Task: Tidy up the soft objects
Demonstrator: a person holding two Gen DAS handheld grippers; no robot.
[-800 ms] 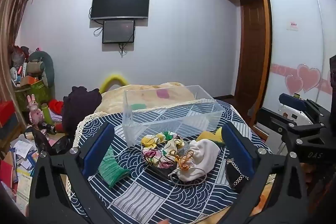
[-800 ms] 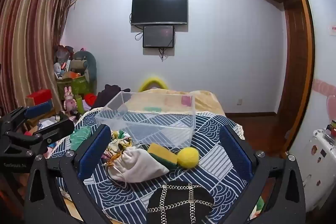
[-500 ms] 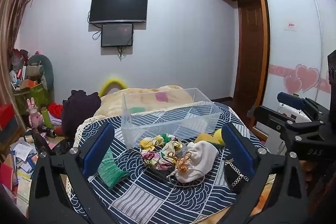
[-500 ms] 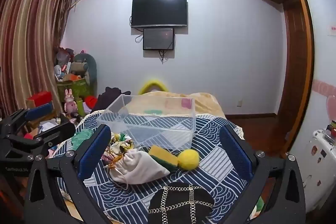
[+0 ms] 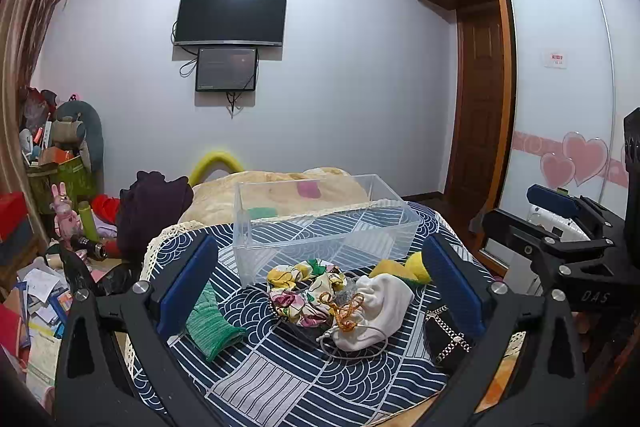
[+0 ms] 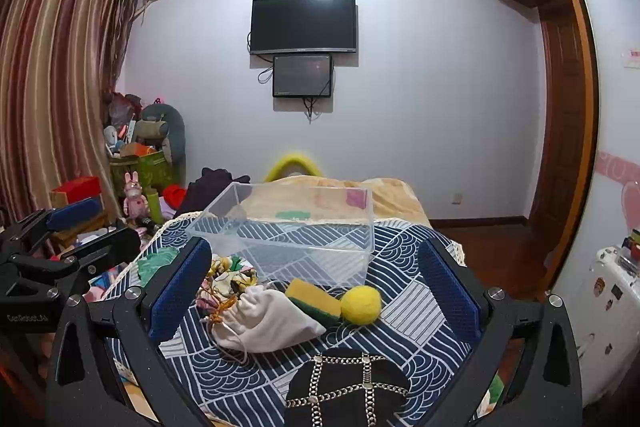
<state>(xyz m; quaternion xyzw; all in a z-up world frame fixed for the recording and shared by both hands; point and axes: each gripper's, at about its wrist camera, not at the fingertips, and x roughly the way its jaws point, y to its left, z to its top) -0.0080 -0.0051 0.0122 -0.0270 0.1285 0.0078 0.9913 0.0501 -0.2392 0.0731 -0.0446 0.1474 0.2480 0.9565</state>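
Both grippers, left gripper (image 5: 320, 291) and right gripper (image 6: 316, 291), wide apart, holding nothing; clear bin (image 5: 324, 223) seemingly empty behind white pouch (image 6: 268, 321).

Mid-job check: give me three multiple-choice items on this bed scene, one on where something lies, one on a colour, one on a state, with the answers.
1. Where does the yellow ball lie?
A. inside the clear bin
B. on the patterned cloth, touching the sponge
C. on the floor

2. What colour is the knit glove beside the left gripper's finger?
A. green
B. red
C. white

3. What is the state of the clear bin?
A. lidded and full
B. tipped on its side
C. upright, open, with nothing inside

Answers:
1 B: the right wrist view shows the ball on the patterned cloth in front of the bin, against the end of the sponge.
2 A: the left wrist view shows it green.
3 C: both views show through its walls to the cloth, with no lid.
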